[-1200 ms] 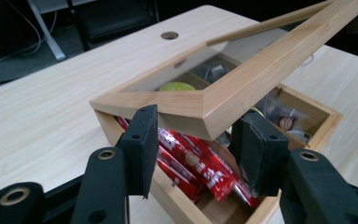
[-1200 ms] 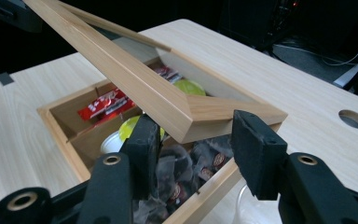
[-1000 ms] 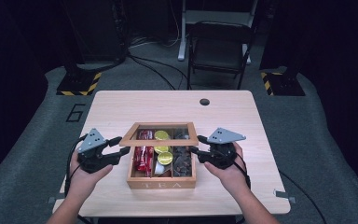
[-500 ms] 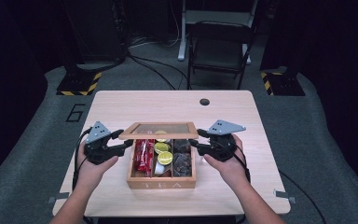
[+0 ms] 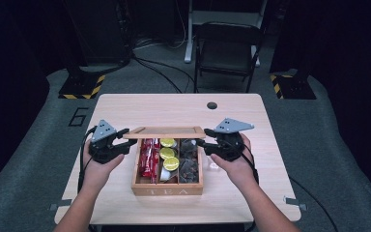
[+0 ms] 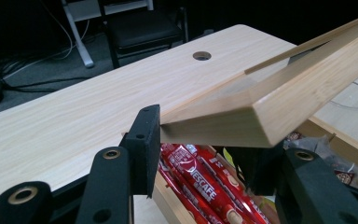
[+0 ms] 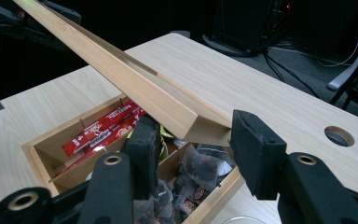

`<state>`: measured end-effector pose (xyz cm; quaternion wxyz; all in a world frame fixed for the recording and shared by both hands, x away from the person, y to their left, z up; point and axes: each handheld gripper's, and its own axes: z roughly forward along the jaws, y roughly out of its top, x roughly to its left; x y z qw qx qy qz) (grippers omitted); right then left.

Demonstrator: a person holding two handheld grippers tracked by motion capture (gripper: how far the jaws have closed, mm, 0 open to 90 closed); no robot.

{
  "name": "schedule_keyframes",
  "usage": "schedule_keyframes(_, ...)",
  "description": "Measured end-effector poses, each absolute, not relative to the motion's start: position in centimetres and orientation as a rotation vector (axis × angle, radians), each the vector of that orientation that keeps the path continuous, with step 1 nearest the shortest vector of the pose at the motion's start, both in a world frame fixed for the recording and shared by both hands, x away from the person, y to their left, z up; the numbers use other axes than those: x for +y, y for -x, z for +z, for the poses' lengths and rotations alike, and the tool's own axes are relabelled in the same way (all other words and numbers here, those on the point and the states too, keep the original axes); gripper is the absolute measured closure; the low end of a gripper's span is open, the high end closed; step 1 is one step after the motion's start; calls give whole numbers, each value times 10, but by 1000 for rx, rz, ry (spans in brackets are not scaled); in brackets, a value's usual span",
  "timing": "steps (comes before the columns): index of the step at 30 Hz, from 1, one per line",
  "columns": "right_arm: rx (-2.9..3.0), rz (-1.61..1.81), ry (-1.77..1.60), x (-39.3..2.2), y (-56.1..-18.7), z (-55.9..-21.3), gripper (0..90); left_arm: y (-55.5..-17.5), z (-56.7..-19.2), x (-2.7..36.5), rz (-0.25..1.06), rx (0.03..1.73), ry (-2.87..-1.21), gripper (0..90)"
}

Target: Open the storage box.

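- Left tool (image 5: 121, 139): jaws closed on the left front corner of the lid (image 5: 164, 132), holding it.
- Right tool (image 5: 206, 143): jaws closed on the lid's right front corner.
- Lid: raised off the tea box (image 5: 167, 187), tilted up toward its far edge; long axis runs left to right between the two tools, which sit level at opposite ends.
- Tea box: rests on the desk (image 5: 251, 121) between the hands; red sachets (image 5: 149, 157) left, yellow-green capsules (image 5: 168, 153) middle, dark tea bags (image 5: 189, 159) right.
- Coming move, likely: swinging the lid farther back, both hands equally near.
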<state>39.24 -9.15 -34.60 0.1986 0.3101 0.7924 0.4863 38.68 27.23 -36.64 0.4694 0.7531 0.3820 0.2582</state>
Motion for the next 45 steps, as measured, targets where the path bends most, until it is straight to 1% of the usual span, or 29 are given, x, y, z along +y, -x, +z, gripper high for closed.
schedule_keyframes(13, 2195, 1395, -902, -92, -397, -345, 526, -392, -363, 275, 596, 942, -1830, 546)
schedule_keyframes(17, 2186, 1404, -900, -92, -397, -346, 520, -391, -363, 275, 603, 943, -1832, 546)
schedule_keyframes(25, 2147, 1406, -938, -93, -383, -357, 515, -390, -366, 277, 593, 929, -1835, 543)
schedule_keyframes(32, 2110, 1402, -983, -100, -365, -380, 517, -391, -366, 278, 583, 932, -1818, 543)
schedule_keyframes(35, 2132, 1385, -1005, -100, -361, -397, 542, -392, -366, 278, 581, 932, -1811, 544)
schedule_keyframes(37, 2181, 1374, -989, -96, -360, -408, 591, -392, -366, 278, 578, 933, -1805, 545)
schedule_keyframes(38, 2207, 1364, -980, -93, -361, -413, 597, -393, -366, 279, 575, 932, -1808, 545)
schedule_keyframes(41, 2284, 1315, -962, -81, -365, -425, 597, -394, -366, 279, 571, 933, -1801, 545)
schedule_keyframes(45, 2316, 1281, -930, -68, -370, -431, 596, -395, -365, 280, 562, 929, -1801, 546)
